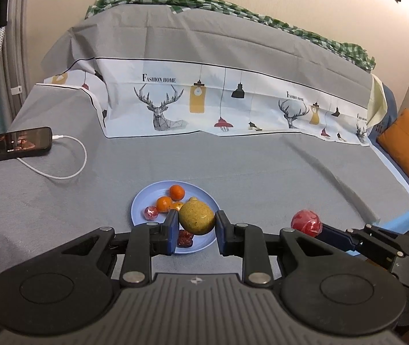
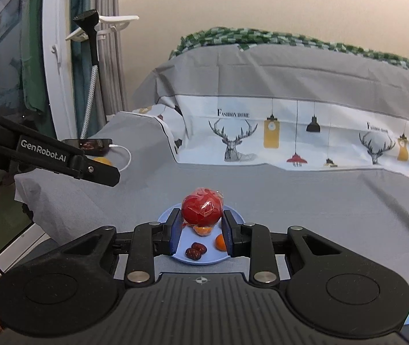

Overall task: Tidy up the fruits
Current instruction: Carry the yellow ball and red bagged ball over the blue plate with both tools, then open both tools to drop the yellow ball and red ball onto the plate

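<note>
A blue plate lies on the grey bedcover and holds two oranges, a small wrapped red fruit and dark red dates. My left gripper is shut on a yellow-green pear, held just above the plate. My right gripper is shut on a plastic-wrapped red apple, held above the plate. The apple also shows in the left wrist view, to the right of the plate. Oranges and dates show under it.
A phone on a white charging cable lies at the left of the bed. A deer-print sheet drapes the raised back. An orange cushion sits at the right edge. A garment steamer stand stands left of the bed.
</note>
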Available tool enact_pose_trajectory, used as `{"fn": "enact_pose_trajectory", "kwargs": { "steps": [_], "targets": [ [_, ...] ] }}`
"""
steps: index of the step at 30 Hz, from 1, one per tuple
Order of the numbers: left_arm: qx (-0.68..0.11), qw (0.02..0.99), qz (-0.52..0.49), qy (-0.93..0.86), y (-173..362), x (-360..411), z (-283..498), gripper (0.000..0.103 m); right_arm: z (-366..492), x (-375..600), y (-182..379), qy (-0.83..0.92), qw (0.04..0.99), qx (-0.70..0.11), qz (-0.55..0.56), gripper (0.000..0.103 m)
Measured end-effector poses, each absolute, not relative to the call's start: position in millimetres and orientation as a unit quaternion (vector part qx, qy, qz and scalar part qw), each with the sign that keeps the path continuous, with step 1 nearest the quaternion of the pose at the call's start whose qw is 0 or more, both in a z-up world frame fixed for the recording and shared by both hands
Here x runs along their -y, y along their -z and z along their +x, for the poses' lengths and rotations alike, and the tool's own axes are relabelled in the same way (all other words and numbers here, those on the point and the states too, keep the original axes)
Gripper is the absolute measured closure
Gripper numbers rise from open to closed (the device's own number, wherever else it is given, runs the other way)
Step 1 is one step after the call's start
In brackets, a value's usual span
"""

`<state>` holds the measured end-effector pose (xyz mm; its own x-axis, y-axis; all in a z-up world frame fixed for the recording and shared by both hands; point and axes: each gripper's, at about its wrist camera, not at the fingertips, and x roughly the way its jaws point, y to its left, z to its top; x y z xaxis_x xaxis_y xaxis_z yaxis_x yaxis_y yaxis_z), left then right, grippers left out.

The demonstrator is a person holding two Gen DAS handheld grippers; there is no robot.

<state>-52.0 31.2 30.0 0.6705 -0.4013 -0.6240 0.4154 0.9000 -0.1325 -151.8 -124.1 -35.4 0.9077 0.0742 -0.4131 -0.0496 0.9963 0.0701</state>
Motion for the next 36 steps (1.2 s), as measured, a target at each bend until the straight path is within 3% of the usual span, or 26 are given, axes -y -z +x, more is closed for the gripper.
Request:
{"fn": "enact_pose_trajectory", "kwargs": {
  "steps": [18, 36],
  "targets": [
    [-0.379, 0.905, 0.014, 0.190, 16.0, -15.2, 37.7, 0.074, -62.2, 127.3, 71.8, -0.033, 0.964, -0.262, 0.037, 0.072],
    [-0.471, 0.864, 0.063, 0.167, 126.0, 20.9, 155.7, 0.074, 77.2, 132.4, 161.5, -0.022, 0.938, -0.346, -0.002, 0.072]
  ]
}}
